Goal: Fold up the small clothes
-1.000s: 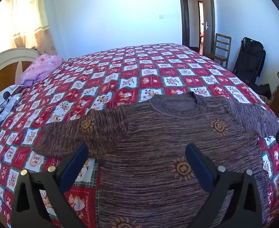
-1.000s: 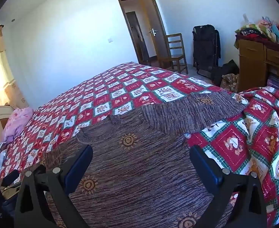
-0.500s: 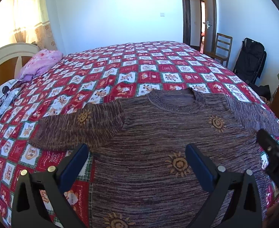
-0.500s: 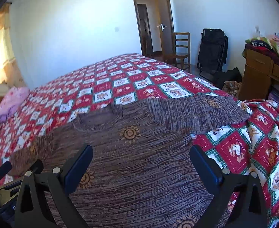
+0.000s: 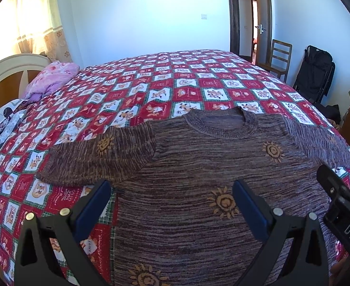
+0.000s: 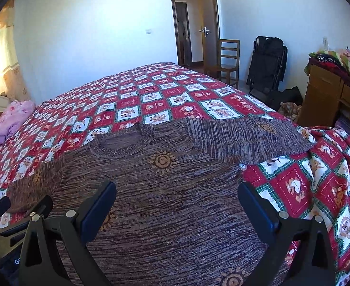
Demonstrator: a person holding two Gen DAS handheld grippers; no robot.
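Note:
A brown knitted sweater (image 5: 198, 166) with orange sun motifs lies flat and face up on the bed, both sleeves spread out; it also shows in the right wrist view (image 6: 165, 190). My left gripper (image 5: 171, 195) is open and empty, above the sweater's lower left part near the left sleeve (image 5: 98, 157). My right gripper (image 6: 176, 199) is open and empty, above the sweater's lower right part; the right sleeve (image 6: 246, 135) lies beyond it. The right gripper's body shows at the right edge of the left wrist view (image 5: 342, 205).
The bed has a red and white checked quilt (image 5: 175, 88). A pink cloth (image 5: 51, 76) lies by the headboard (image 5: 10, 76) at left. A wooden chair (image 6: 227, 59), a black folded item (image 6: 268, 64) and a wooden dresser (image 6: 330, 95) stand beyond the bed's right side.
Both grippers have drawn back and risen a little, so more of the sweater is in view. The right gripper has come into the left wrist view. Both stay open.

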